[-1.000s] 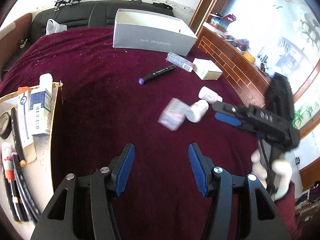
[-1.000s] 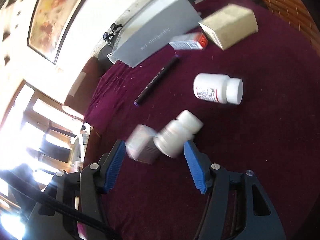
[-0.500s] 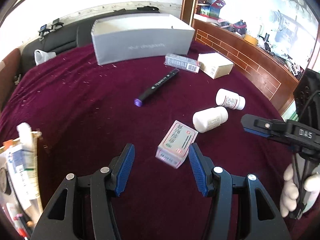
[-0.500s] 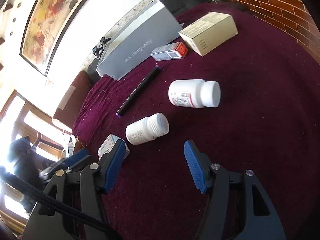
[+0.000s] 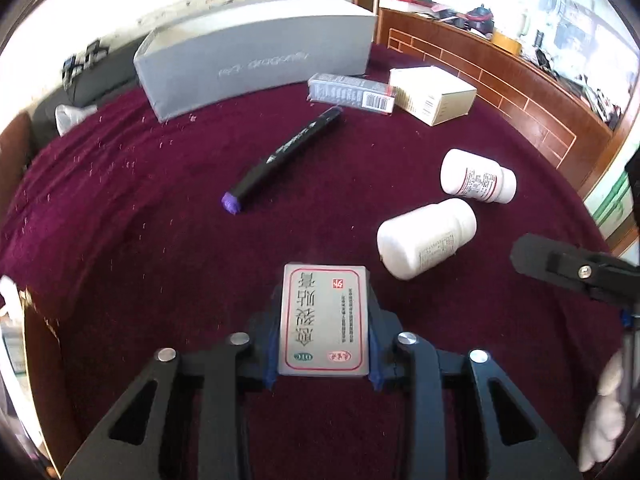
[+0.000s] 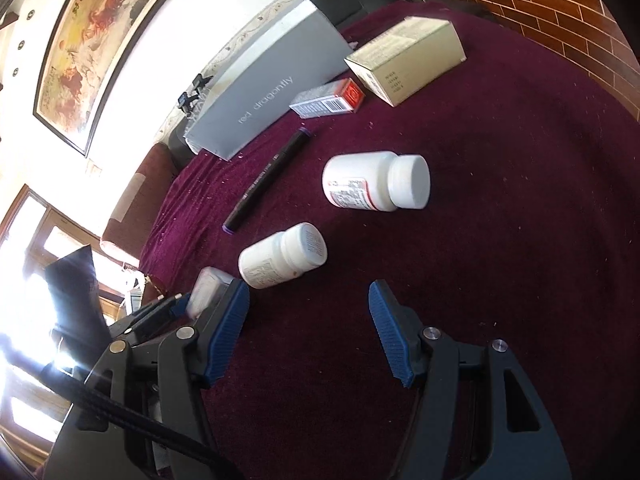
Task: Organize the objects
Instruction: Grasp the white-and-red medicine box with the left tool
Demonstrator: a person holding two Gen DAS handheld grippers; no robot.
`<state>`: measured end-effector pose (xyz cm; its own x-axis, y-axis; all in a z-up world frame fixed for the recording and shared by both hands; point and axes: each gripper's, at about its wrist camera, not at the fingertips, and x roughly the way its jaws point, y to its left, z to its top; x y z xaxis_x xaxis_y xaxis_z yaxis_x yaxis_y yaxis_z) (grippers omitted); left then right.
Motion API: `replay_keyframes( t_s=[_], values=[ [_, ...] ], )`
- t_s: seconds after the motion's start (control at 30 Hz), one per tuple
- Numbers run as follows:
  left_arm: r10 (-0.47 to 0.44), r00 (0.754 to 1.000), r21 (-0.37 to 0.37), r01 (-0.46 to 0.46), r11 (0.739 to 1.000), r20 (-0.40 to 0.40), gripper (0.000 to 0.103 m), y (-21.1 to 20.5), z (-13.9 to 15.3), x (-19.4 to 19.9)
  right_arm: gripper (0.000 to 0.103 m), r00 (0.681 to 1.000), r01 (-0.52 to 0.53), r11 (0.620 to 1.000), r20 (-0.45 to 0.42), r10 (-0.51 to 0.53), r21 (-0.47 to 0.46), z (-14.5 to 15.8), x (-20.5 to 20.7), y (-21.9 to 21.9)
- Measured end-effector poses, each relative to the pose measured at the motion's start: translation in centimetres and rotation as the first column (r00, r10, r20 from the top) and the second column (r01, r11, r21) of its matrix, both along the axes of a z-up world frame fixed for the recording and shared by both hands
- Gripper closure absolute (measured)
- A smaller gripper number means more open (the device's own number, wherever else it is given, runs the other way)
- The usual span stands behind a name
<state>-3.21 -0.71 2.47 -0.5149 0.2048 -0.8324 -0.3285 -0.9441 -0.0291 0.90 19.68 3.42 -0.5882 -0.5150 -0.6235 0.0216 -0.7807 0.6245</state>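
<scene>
While its jaws have just been closing, the left gripper (image 5: 325, 322) now has the flat medicine box (image 5: 323, 320) between its blue pads, which press on the box's two long sides, so the box is clamped with its printed face up, low over the dark red cloth (image 5: 140, 220) near the front edge of the left wrist view. In the right wrist view the same box (image 6: 208, 290) shows only as a pale corner at the lower left, partly hidden behind a blue pad. The right gripper (image 6: 308, 312) hangs with its jaws spread and nothing between them, above bare cloth (image 6: 520, 240); one of its black fingers (image 5: 560, 266) reaches into the left wrist view from the right, with a white-gloved hand (image 5: 604, 408) below it. Just beyond the box, to its right, the nearer white bottle (image 5: 426, 238) lies on its side, and the farther white bottle (image 5: 478, 176), with a red-lined label, lies on its side a little beyond it, the two apart. Farther back toward the middle a black marker (image 5: 286, 158) with a purple end lies at a slant. Behind it a small grey carton (image 5: 350, 92) with a barcode lies just beside a cream carton (image 5: 434, 94). At the back stands a large grey box (image 5: 256, 60) with faint lettering on its side.
</scene>
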Motion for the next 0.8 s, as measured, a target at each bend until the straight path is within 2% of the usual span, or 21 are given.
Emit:
replay_keyframes(
  t_s=[0.23, 0.37, 0.47, 0.57, 0.63, 0.7, 0.73, 0.8],
  values=[
    [0.057, 0.998, 0.133, -0.057, 0.99, 0.002, 0.075, -3.0, 3.3, 2.9, 0.041, 1.0, 0.014, 1.0, -0.001, -0.014, 0.019, -0.2, 0.0, 0.0],
    [0.041, 0.999, 0.204, -0.043, 0.978, 0.015, 0.075, -4.1, 4.5, 5.5, 0.041, 0.999, 0.043, 0.998, 0.019, -0.044, 0.041, 0.1, -0.2, 0.1],
    [0.01, 0.999, 0.203, -0.004, 0.979, -0.031, 0.074, -4.6, 5.6, 7.7, 0.041, 0.996, 0.088, 0.991, 0.023, -0.091, 0.098, 1.6, -0.3, 0.5],
    [-0.004, 0.999, 0.209, 0.014, 0.978, -0.048, 0.074, -5.1, 5.8, 9.3, 0.041, 0.996, 0.083, 0.98, 0.004, -0.085, 0.179, 3.3, -0.9, 0.0],
    [-0.007, 0.999, 0.222, 0.016, 0.975, -0.04, 0.074, -5.7, 5.7, 9.9, 0.041, 0.997, 0.08, 0.954, -0.028, -0.075, 0.288, 4.6, -1.6, -0.9],
    [-0.002, 1.0, 0.231, 0.008, 0.973, -0.03, 0.074, -6.4, 5.5, 10.4, 0.04, 0.998, 0.065, 0.903, -0.05, -0.049, 0.425, 5.2, -2.9, -1.9],
    [0.005, 1.0, 0.233, 0.001, 0.972, -0.026, 0.074, -6.8, 5.4, 10.6, 0.04, 0.999, 0.046, 0.867, -0.037, -0.032, 0.496, 5.0, -4.0, -2.4],
    [0.023, 0.999, 0.241, -0.017, 0.97, -0.023, 0.074, -7.8, 5.4, 10.8, 0.041, 1.0, -0.013, 0.821, 0.005, 0.013, 0.57, 4.3, -5.6, -3.1]
  ],
)
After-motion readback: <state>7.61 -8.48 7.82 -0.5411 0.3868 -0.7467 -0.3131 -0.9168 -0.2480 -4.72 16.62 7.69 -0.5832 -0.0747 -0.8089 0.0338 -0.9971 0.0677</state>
